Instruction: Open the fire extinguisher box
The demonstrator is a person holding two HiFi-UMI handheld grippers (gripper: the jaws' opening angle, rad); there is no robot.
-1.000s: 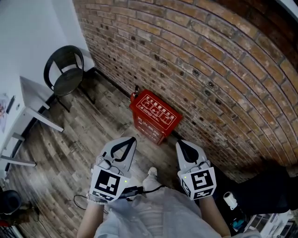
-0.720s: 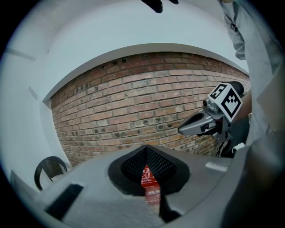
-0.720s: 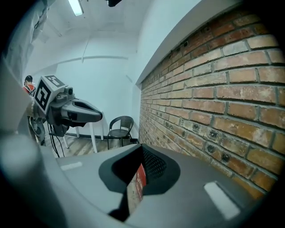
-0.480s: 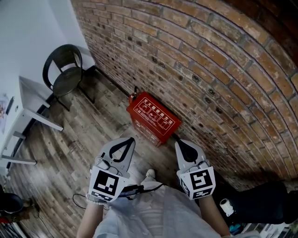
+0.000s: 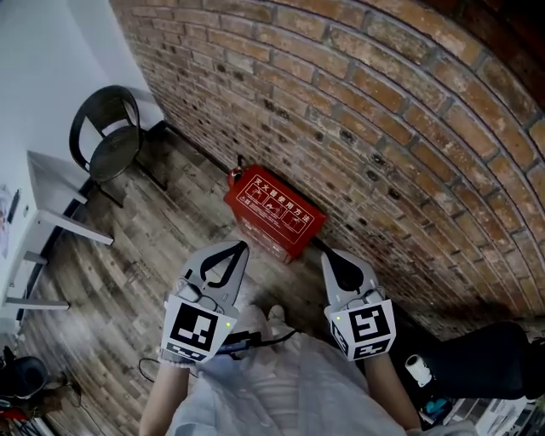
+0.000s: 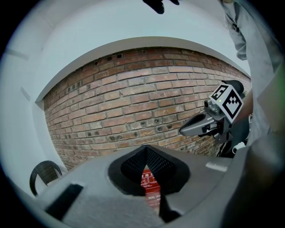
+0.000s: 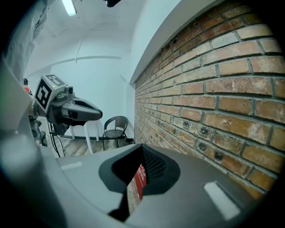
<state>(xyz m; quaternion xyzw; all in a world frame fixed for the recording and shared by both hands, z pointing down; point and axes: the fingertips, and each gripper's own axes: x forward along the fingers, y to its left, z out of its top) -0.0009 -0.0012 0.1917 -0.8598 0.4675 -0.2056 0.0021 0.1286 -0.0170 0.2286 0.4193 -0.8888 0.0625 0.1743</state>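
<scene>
Hidden: I see only a red sliver of the fire extinguisher box (image 5: 274,213) from each claw camera — latch unreadable | Pose: left gripper (image 5: 238,249), right gripper (image 5: 329,256) side by side, tilted downward, jaws pressed together, empty | Box: ahead of both tips, lid down.

wall: red brick wall (image 5: 383,102) | side: plain white wall (image 5: 43,68) | floor: grey-brown wood-plank floor (image 5: 145,255) | furniture: black chair (image 5: 106,136) near the corner, white table (image 5: 47,192) beside it | light: ceiling tube lamp (image 7: 70,6) lit
</scene>
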